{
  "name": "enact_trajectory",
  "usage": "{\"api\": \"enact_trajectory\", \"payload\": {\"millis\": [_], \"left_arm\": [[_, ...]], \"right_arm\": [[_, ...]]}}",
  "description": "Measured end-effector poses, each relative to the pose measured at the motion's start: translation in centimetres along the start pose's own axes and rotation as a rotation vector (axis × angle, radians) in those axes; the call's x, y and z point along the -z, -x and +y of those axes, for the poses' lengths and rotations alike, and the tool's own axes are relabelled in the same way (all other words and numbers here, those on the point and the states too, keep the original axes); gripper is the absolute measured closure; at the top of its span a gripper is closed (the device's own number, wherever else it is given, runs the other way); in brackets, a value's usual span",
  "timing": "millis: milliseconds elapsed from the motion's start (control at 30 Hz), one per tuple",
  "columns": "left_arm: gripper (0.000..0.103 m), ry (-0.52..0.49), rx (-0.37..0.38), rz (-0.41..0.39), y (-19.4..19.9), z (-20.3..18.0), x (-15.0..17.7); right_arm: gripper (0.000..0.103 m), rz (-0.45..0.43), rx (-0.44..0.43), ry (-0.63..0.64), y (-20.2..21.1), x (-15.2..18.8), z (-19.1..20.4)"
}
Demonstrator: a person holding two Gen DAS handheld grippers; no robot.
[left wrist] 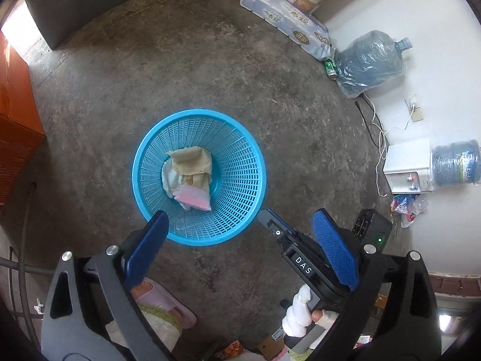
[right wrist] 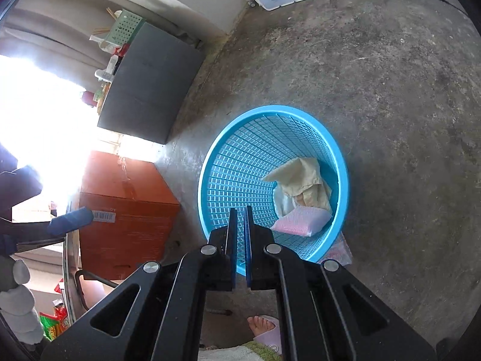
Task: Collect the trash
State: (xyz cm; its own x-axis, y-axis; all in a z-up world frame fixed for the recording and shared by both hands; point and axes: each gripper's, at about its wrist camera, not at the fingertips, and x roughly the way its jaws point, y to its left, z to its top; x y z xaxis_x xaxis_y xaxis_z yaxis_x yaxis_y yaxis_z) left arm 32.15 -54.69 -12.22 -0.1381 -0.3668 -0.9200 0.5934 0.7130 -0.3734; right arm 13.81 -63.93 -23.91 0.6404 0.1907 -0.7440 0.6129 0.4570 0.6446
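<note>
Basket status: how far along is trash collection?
Done: blue basket holds beige crumpled paper and a pink packet. In hand: nothing; left gripper open, right gripper shut, empty. Possibly left: green can and wrappers by the wall.

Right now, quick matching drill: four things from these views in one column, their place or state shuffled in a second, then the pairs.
Things:
1. pink packet
2. green can
3. left gripper
4. right gripper

Place or state:
A. fingers wide apart, holding nothing
B. fingers nearly together, over the near rim
C. lying inside the blue basket
D. on the floor beside the wrapped water jug

Pairs: 1-C, 2-D, 3-A, 4-B
</note>
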Motion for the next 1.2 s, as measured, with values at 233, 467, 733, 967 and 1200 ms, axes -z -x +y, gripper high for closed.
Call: {"api": "enact_trajectory", "payload": {"millis": [233, 467, 733, 967, 1200], "left_arm": [[0.01, -0.055, -0.012, -0.214, 9.6, -1.2, 4.8], [0.01, -0.179, -0.089, -0.394, 16.2, -2.9, 12.0], [0.01, -0.135, -0.118, -0.38, 20.9, 1.3, 13.7], [0.01, -0.033, -0.118, -0.371, 22.9, 6.9, 13.5], [0.01, 0.021, -0.139, -0.356, 22.4, 10.0, 12.7]], "right_arm": [[0.098, -0.024, 0.03, 0.026, 3.3, 3.3, -2.1], [0.07, 0.082, 0.079, -0.003, 1.7, 8.9, -5.8], [0.043, 0.156, 0.307, 0.289, -8.4, 14.6, -6.3], [0.042, 0.166, 0.341, 0.144, -17.2, 13.8, -11.0], [0.042, 0.154, 0.403, -0.023, -21.5, 12.1, -13.9]]}}
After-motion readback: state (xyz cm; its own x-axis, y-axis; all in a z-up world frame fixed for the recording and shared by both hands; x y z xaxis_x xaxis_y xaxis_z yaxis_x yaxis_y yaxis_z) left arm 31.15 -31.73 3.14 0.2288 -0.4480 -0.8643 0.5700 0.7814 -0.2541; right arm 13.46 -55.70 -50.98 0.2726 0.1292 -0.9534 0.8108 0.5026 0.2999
